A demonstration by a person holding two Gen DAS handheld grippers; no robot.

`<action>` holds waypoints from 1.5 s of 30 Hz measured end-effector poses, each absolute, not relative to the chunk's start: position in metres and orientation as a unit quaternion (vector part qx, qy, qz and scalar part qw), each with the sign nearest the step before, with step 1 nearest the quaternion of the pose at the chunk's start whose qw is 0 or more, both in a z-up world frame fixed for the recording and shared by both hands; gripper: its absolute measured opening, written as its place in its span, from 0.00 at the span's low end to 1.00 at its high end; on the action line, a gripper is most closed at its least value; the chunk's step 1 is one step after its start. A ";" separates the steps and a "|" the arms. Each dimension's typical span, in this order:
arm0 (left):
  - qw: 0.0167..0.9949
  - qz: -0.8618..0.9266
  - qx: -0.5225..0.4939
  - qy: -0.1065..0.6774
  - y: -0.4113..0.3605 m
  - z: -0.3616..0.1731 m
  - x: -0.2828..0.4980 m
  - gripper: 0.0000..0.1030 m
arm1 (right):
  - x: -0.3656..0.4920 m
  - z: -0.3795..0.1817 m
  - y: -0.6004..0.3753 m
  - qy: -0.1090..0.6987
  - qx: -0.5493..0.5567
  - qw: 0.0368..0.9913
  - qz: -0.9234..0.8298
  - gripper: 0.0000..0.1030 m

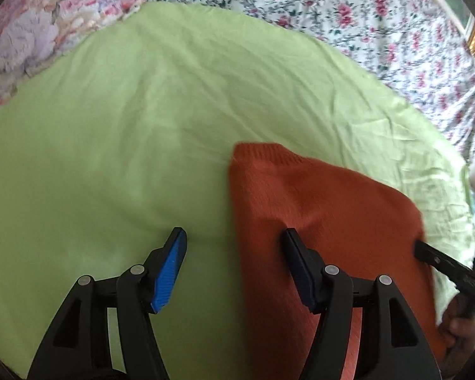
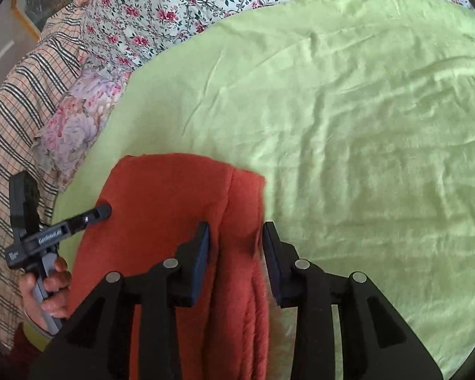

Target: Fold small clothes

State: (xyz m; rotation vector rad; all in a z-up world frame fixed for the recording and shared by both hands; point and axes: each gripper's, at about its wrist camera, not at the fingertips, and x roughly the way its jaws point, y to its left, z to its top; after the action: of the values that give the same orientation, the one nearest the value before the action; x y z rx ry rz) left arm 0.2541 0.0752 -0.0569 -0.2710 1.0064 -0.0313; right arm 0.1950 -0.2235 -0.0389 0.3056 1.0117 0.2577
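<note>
The left claw [image 1: 234, 237] stands wide open with nothing between its fingers: the blue-padded finger [image 1: 169, 272] hangs over bare green cloth, while the other finger sits above the left edge of the orange knit garment [image 1: 316, 209]. The right claw [image 2: 236, 231] is open too, more narrowly, its two fingers straddling a raised fold of the same garment; whether the pads actually touch the fabric is hard to tell. Seen from the right wrist, the garment is rust-orange and fuzzy, doubled over lengthwise so that one thick folded strip lies on top of a broader flat layer, with a ribbed band visible along its far edge in the left wrist view. It lies on a wrinkled light green sheet [image 2: 348, 110], toward the near side of it. Beyond the sheet are a floral bedcover [image 2: 161, 9], a pale flowered pillow [image 2: 76, 126] and a plaid cloth [image 2: 19, 101] at the left.
</note>
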 end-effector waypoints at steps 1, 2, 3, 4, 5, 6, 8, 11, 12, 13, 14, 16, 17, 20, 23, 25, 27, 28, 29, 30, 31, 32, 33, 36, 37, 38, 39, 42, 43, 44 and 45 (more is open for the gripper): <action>0.869 -0.004 -0.121 0.480 0.075 -0.058 0.259 0.62 | 0.196 -0.041 -0.224 0.481 0.145 0.856 0.123 0.35; 0.870 0.004 -0.111 0.480 0.074 -0.059 0.261 0.62 | 0.197 -0.043 -0.226 0.481 0.143 0.856 0.122 0.38; 0.871 0.010 -0.103 0.480 0.072 -0.060 0.262 0.62 | 0.199 -0.044 -0.228 0.481 0.144 0.856 0.122 0.39; 0.872 0.014 -0.098 0.480 0.070 -0.060 0.263 0.62 | 0.200 -0.044 -0.229 0.481 0.145 0.856 0.122 0.40; 0.871 0.016 -0.095 0.481 0.069 -0.059 0.262 0.62 | 0.200 -0.045 -0.231 0.482 0.147 0.855 0.122 0.40; 0.871 0.015 -0.098 0.480 0.070 -0.057 0.261 0.60 | 0.200 -0.044 -0.231 0.482 0.150 0.855 0.121 0.40; 0.870 0.013 -0.116 0.478 0.075 -0.050 0.251 0.57 | 0.195 -0.039 -0.229 0.477 0.150 0.858 0.117 0.40; 0.875 0.011 -0.128 0.466 0.080 -0.034 0.227 0.54 | 0.179 -0.023 -0.228 0.466 0.145 0.866 0.107 0.40; 0.878 0.010 -0.127 0.462 0.080 -0.029 0.216 0.54 | 0.169 -0.013 -0.228 0.456 0.146 0.871 0.110 0.40; 0.881 0.007 -0.126 0.456 0.079 -0.024 0.206 0.54 | 0.161 -0.007 -0.227 0.451 0.147 0.873 0.114 0.40; 0.883 0.004 -0.125 0.452 0.077 -0.019 0.193 0.54 | 0.153 -0.002 -0.226 0.445 0.149 0.875 0.118 0.41; 0.886 -0.002 -0.123 0.448 0.072 -0.013 0.171 0.54 | 0.132 0.011 -0.222 0.433 0.147 0.880 0.128 0.42; 0.887 -0.006 -0.119 0.446 0.068 -0.011 0.158 0.54 | 0.120 0.016 -0.220 0.429 0.144 0.882 0.133 0.42; 0.890 -0.011 -0.106 0.443 0.057 -0.006 0.122 0.54 | 0.093 0.023 -0.214 0.426 0.142 0.882 0.144 0.42; 0.889 -0.022 -0.102 0.446 0.046 -0.007 0.089 0.55 | 0.068 0.026 -0.207 0.425 0.137 0.882 0.151 0.42; 0.888 -0.028 -0.101 0.448 0.042 -0.009 0.073 0.55 | 0.056 0.026 -0.201 0.427 0.129 0.881 0.160 0.42; 0.886 -0.036 -0.102 0.451 0.037 -0.011 0.059 0.55 | 0.041 0.025 -0.196 0.431 0.115 0.880 0.162 0.42; 0.884 -0.039 -0.104 0.453 0.036 -0.012 0.053 0.55 | 0.034 0.024 -0.194 0.432 0.109 0.880 0.162 0.42; 0.883 -0.041 -0.104 0.455 0.034 -0.012 0.046 0.55 | 0.028 0.022 -0.193 0.434 0.105 0.880 0.162 0.42; 0.883 -0.042 -0.102 0.456 0.033 -0.013 0.040 0.56 | 0.021 0.020 -0.192 0.436 0.101 0.880 0.161 0.42; 0.883 -0.044 -0.100 0.456 0.032 -0.013 0.034 0.56 | 0.015 0.017 -0.191 0.440 0.096 0.879 0.158 0.42; 0.883 -0.043 -0.097 0.457 0.030 -0.014 0.027 0.56 | 0.010 0.015 -0.191 0.442 0.093 0.878 0.156 0.42; 0.883 -0.043 -0.094 0.458 0.031 -0.015 0.022 0.56 | 0.003 0.012 -0.192 0.445 0.090 0.878 0.153 0.42; 0.880 -0.045 -0.096 0.462 0.032 -0.017 0.007 0.57 | -0.009 0.007 -0.192 0.448 0.084 0.878 0.145 0.42; 0.879 -0.045 -0.097 0.464 0.033 -0.018 0.002 0.57 | -0.012 0.007 -0.193 0.449 0.087 0.878 0.146 0.42; 0.878 -0.046 -0.096 0.466 0.034 -0.020 -0.001 0.57 | -0.014 0.008 -0.193 0.447 0.087 0.878 0.146 0.42; 0.878 -0.046 -0.095 0.467 0.034 -0.021 -0.005 0.57 | -0.016 0.008 -0.192 0.445 0.086 0.879 0.145 0.42; 0.880 -0.040 -0.085 0.466 0.031 -0.021 -0.016 0.59 | -0.020 0.012 -0.187 0.440 0.075 0.883 0.142 0.43; 0.881 -0.040 -0.082 0.465 0.030 -0.020 -0.020 0.61 | -0.021 0.011 -0.186 0.440 0.072 0.884 0.142 0.43; 0.881 -0.041 -0.079 0.464 0.030 -0.020 -0.022 0.61 | -0.022 0.011 -0.184 0.440 0.067 0.884 0.142 0.44; 0.882 -0.041 -0.076 0.464 0.030 -0.020 -0.025 0.62 | -0.023 0.010 -0.182 0.440 0.065 0.884 0.143 0.45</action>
State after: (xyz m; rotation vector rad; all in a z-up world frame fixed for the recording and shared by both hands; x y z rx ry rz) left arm -0.0250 0.0302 -0.0196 -0.1587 0.9660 -0.0860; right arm -0.0232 -0.1820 0.0104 0.1343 0.9156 0.2975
